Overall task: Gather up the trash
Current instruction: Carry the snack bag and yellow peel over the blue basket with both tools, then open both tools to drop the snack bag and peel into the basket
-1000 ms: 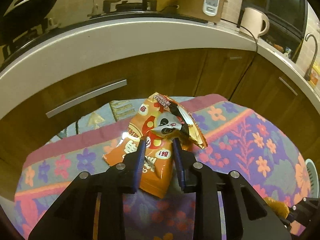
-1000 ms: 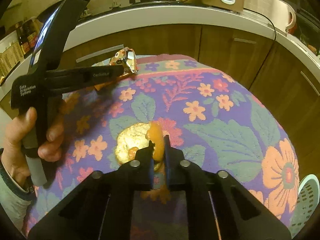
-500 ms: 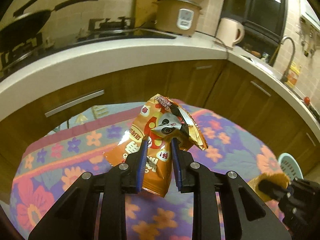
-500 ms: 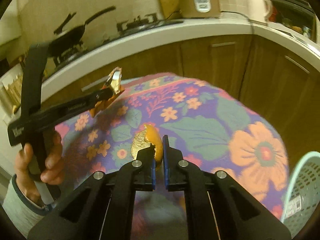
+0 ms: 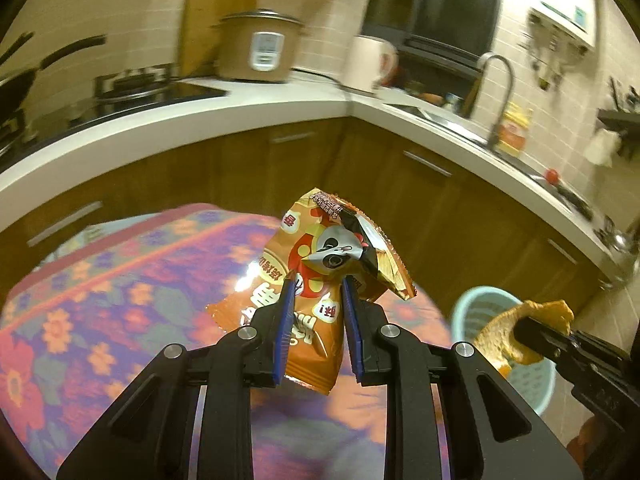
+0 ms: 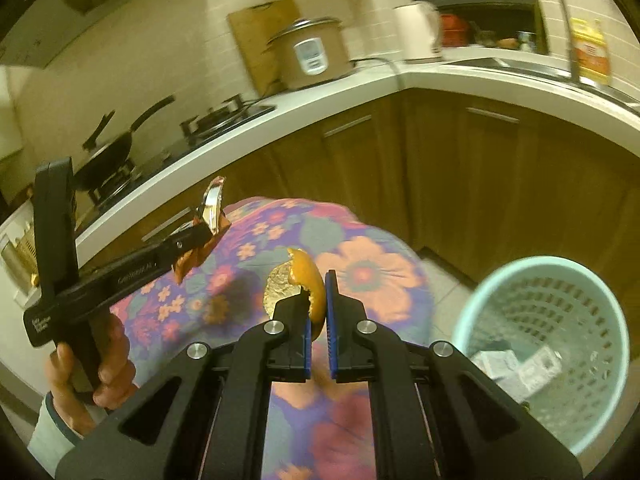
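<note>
Right wrist view shows a pale green bin [image 6: 548, 344] on the floor beside the flowered desk [image 6: 360, 268], paper scraps inside. The right gripper [image 6: 318, 300] clenches an orange peel [image 6: 306, 276]; the left gripper [image 5: 316, 300] clamps a snack bag [image 5: 320, 280] above the desk. Only the left view shows the bag's printed front.

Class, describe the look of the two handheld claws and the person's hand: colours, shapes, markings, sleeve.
Both the left claw and right claw are matte black with blue finger pads and silver round bolts. White lettering marks the left claw's body. The bare hand shows a pale sleeve with a dark cuff.
</note>
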A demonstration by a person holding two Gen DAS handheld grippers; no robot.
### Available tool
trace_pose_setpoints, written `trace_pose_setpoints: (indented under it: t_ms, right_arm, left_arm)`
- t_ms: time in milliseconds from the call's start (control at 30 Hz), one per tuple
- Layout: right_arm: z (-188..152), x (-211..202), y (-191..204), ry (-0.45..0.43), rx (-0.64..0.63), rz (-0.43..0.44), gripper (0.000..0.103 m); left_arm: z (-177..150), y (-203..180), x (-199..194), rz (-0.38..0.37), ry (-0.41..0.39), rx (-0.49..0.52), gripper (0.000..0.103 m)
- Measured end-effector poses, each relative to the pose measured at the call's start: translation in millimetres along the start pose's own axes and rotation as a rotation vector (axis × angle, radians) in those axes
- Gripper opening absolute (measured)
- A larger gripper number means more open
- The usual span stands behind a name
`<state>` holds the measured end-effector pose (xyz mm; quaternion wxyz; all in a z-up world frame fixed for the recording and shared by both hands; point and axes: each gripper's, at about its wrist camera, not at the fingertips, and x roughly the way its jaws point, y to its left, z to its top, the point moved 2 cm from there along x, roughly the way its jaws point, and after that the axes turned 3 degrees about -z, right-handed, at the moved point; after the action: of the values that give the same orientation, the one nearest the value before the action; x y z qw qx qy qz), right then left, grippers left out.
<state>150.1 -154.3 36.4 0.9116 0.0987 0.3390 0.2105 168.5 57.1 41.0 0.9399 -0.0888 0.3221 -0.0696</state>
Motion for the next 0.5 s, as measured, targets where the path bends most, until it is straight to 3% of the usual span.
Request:
trace_pose_setpoints:
  t_ms: [333,500]
  right_arm:
    - [-24,-37,-98,-0.008,0.143,-0.142,0.004]
    - [-39,-41,-144,0.023,0.232,-0.221,0.004]
  left_arm:
    - [-37,-111,29,-0.143,0.072,0.106,0.022]
    - [-56,-154,44,-0.178,0.114,0.151,0.022]
